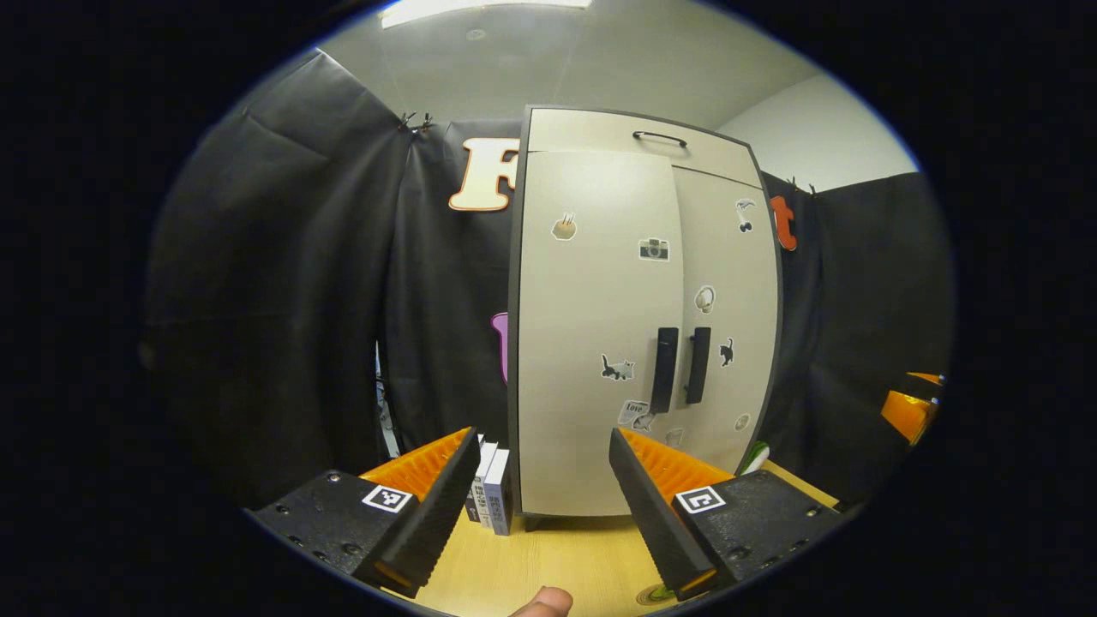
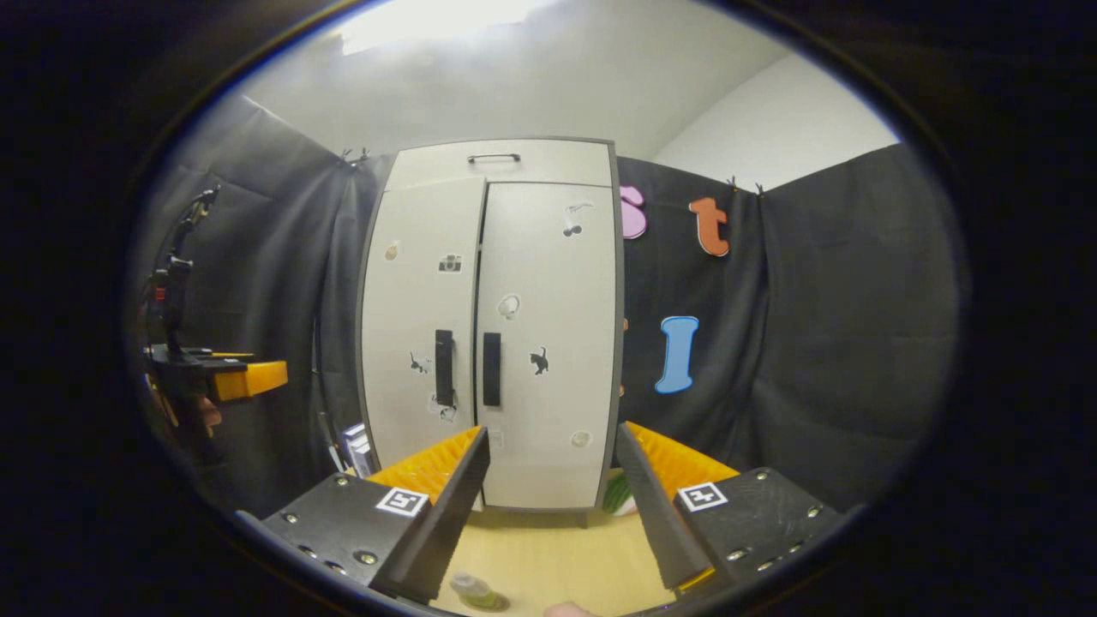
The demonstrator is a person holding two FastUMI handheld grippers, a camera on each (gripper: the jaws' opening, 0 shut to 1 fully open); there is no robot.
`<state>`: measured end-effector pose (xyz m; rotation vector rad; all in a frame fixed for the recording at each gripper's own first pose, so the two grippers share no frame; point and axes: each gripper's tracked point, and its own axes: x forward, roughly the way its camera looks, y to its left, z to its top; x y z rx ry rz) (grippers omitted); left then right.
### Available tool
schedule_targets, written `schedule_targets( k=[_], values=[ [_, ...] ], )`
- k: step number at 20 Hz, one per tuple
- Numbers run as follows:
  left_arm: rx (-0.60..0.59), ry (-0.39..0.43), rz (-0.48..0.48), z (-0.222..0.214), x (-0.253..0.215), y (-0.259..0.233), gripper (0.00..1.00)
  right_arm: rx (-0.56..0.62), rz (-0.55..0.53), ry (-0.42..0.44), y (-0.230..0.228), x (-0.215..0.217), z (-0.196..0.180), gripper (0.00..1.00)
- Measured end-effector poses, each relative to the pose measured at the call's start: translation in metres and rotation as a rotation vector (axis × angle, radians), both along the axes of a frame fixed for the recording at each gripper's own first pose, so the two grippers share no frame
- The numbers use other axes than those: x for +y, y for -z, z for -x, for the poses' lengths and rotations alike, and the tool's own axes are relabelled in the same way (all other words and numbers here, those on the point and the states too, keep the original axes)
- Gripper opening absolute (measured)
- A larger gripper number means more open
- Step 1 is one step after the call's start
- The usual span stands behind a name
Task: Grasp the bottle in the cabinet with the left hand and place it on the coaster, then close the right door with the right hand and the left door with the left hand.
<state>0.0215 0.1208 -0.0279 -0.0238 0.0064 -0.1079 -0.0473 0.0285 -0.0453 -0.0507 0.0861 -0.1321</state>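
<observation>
The beige cabinet [image 1: 600, 300] [image 2: 514, 283] stands at the back of the wooden table with both doors shut. Its two dark handles [image 1: 662, 368] [image 2: 491, 368] sit side by side at the middle seam. My left gripper [image 1: 543, 446] is open, facing the left door from a short way off. My right gripper [image 2: 553, 437] is open too, in front of the right door. A small bottle [image 2: 473, 591] with a pale cap stands on the table at the near edge. A round greenish thing [image 1: 656, 593] peeks out beside my left gripper's right finger. The bottle's base is cut off by the view's edge.
Several books [image 1: 490, 488] stand upright against the cabinet's left side. A green and white object [image 1: 754, 456] [image 2: 615, 493] lies by its right foot. The other gripper [image 2: 248, 377] [image 1: 908, 411] shows far off at each view's edge. A fingertip [image 1: 542, 602] shows at the bottom.
</observation>
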Motion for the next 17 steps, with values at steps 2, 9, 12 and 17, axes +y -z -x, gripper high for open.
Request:
schedule_targets(
  k=[2, 9, 12, 17],
  values=[
    [-0.005, -0.004, -0.017, 0.007, -0.003, 0.002, 0.92, 0.006, 0.012, 0.000, 0.004, -0.002, 0.001, 0.90],
    [0.009, 0.006, -0.050, 0.022, -0.018, 0.017, 0.96, 0.006, 0.032, 0.002, 0.007, -0.013, -0.003, 0.90],
    [0.015, 0.011, -0.043, 0.024, -0.024, 0.018, 0.96, 0.009, 0.028, 0.005, 0.007, -0.017, -0.008, 0.90],
    [0.001, 0.021, -0.066, 0.023, -0.036, 0.018, 0.96, -0.025, 0.053, 0.038, 0.000, -0.032, -0.012, 0.90]
  ],
)
